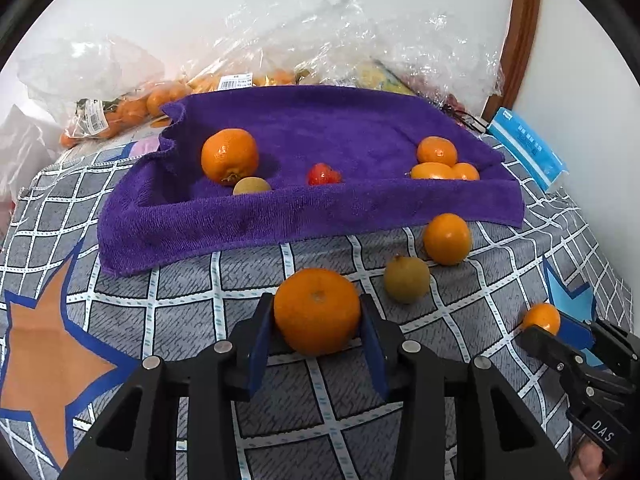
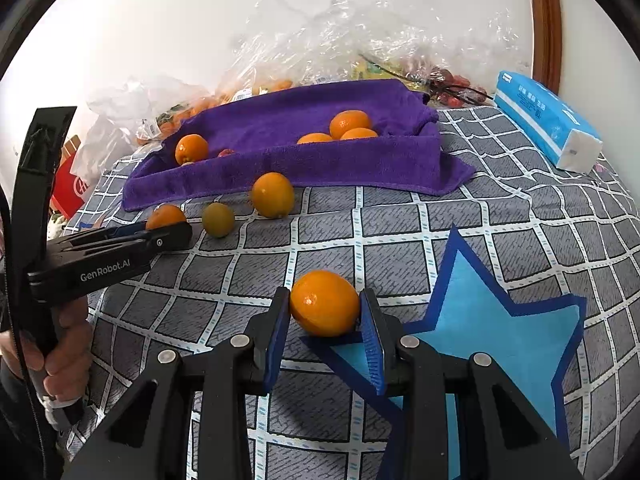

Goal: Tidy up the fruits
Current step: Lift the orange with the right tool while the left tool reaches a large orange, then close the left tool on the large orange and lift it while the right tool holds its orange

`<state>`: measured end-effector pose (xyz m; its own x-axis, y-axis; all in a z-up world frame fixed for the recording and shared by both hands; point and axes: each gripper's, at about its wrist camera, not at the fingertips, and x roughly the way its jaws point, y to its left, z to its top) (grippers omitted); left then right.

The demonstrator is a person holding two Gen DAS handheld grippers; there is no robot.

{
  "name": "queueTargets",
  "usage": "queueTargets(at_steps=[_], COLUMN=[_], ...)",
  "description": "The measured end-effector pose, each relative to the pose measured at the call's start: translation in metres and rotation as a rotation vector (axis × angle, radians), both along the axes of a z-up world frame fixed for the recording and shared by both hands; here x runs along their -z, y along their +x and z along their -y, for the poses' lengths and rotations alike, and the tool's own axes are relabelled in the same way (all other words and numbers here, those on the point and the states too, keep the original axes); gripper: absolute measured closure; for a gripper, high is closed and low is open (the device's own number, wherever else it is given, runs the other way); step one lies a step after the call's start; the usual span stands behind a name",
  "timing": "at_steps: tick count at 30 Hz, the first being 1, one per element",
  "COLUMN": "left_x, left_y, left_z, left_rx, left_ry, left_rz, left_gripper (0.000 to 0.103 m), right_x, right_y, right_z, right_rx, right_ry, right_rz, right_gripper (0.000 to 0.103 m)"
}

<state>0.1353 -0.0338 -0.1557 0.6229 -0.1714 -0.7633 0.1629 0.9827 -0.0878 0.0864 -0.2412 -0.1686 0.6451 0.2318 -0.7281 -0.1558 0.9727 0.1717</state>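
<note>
My left gripper [image 1: 317, 300] is shut on a large orange [image 1: 317, 310], its blue pads pressed against both sides, low over the checked cloth. My right gripper [image 2: 325, 294] is shut on a smaller orange [image 2: 324, 303] at the edge of the blue star. Each gripper shows in the other view: right gripper [image 1: 556, 330], left gripper [image 2: 176, 230]. Behind them a purple towel-lined tray [image 1: 280, 216] holds a big orange [image 1: 229, 155], a greenish fruit [image 1: 251, 186], a red fruit [image 1: 323, 174] and three small oranges [image 1: 437, 151]. In front of it an orange [image 1: 447, 239] and a green-brown fruit [image 1: 407, 280] lie loose.
Clear plastic bags of fruit [image 1: 120, 108] pile up against the wall behind the tray. A blue tissue pack [image 2: 548, 128] lies at the back right beside a wooden frame [image 2: 544, 20]. A person's hand [image 2: 64, 360] grips the left tool's handle. A red box [image 2: 70, 188] sits far left.
</note>
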Motion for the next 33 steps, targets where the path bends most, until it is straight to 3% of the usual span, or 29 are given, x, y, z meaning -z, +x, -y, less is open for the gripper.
queueTargets(at_steps=[6,12,16,21,33], left_x=[0.0,0.001,-0.004,-0.009,-0.02], left_y=[0.0,-0.001,-0.007,-0.011,-0.023], left_z=[-0.013,-0.015,-0.024,-0.024,-0.02], left_rx=[-0.007,-0.005,-0.001,-0.015,0.006], left_ry=[-0.092,-0.125,-0.196,-0.193,-0.175], left_rz=[-0.006,-0.003,0.032,0.066,0.152], left_gripper=[0.064,0.064,0.064,0.064,0.064], right_x=[0.0,0.0,-0.001,-0.003,-0.013], right_y=[-0.001,-0.001,-0.003,-0.007,-0.008], right_z=[0.0,-0.002,-0.008,-0.012,-0.001], right_rx=[-0.009,-0.015,-0.054,-0.089,-0.013], right_ry=[-0.002,-0.013,-0.025,-0.019,0.003], right_rz=[0.003,0.007,0.014,0.032,0.057], right_gripper=[0.068,0.068,0.068,0.068,0.068])
